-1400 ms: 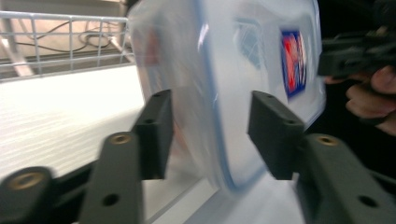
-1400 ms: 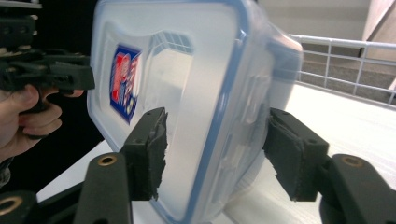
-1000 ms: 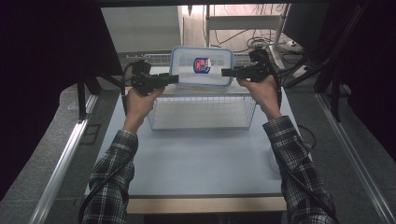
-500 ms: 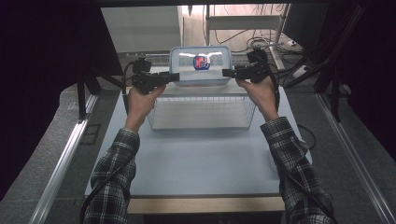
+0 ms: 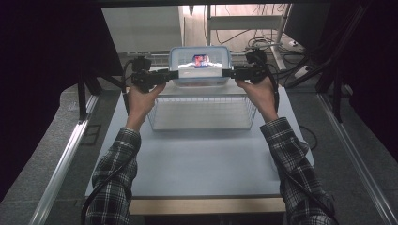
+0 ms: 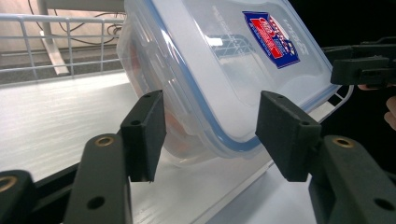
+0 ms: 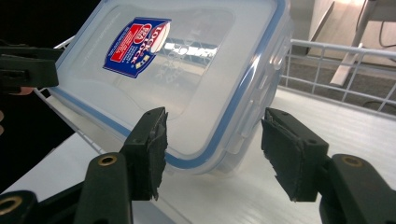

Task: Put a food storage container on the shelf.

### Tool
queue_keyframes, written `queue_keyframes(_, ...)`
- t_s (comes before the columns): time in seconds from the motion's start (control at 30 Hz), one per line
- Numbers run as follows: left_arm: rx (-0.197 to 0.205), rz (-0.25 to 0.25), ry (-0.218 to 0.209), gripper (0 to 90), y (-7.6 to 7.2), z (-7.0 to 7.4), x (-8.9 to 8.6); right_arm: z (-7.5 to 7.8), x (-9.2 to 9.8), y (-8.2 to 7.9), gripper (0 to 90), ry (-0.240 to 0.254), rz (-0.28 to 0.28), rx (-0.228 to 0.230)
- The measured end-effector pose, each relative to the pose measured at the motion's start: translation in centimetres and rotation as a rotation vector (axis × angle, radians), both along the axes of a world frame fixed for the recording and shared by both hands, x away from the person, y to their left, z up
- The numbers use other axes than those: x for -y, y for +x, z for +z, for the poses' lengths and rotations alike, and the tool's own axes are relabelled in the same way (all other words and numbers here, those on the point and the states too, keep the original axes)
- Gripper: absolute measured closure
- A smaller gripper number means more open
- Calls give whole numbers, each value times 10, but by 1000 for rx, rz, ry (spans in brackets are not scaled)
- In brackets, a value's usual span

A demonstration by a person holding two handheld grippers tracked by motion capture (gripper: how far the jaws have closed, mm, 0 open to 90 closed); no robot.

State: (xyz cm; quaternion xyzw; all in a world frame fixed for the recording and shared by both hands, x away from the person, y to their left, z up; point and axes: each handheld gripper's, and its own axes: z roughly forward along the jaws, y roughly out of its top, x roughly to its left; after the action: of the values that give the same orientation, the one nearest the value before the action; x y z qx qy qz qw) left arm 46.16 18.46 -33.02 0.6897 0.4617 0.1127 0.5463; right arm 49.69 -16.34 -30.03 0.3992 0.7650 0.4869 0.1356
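While level, both hands (image 5: pixel 141 96) outstretched.

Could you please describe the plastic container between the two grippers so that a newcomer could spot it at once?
Start at the pale table and go to its far end, past the white wire basket. There the clear lidded container stands tipped, between the left gripper and the right gripper. Its blue seal line and red-and-blue label set it apart from the basket.

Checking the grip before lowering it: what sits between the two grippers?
In the high view, the tilted clear lidded container spans the gap between the left gripper and the right gripper, above the wire basket.
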Motion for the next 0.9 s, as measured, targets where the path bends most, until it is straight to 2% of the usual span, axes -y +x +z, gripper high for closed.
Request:
queue_keyframes(0.2, 0, -8, 10, 405, 2, 1, 0, 0, -1, 2, 446, 18, 1, -13)
queue_keyframes(0.4, 1, -20, 56, 380, 1, 6, -2, 2, -1, 1, 491, 33, 17, -44)
queue_keyframes(0.57, -13, -28, 51, 378, 1, 6, -4, 4, -3, -3, 496, 16, 23, -48)
queue_keyframes(0.67, -34, -31, 18, 384, 0, 5, -4, 6, -3, -5, 497, 3, 27, -51)
queue_keyframes(0.8, -43, -35, -1, 383, 1, 4, -4, 6, -2, -6, 492, -3, 27, -48)
queue_keyframes(0.9, -28, -30, 0, 362, 3, 5, -4, 7, -2, -4, 492, 10, 22, -44)
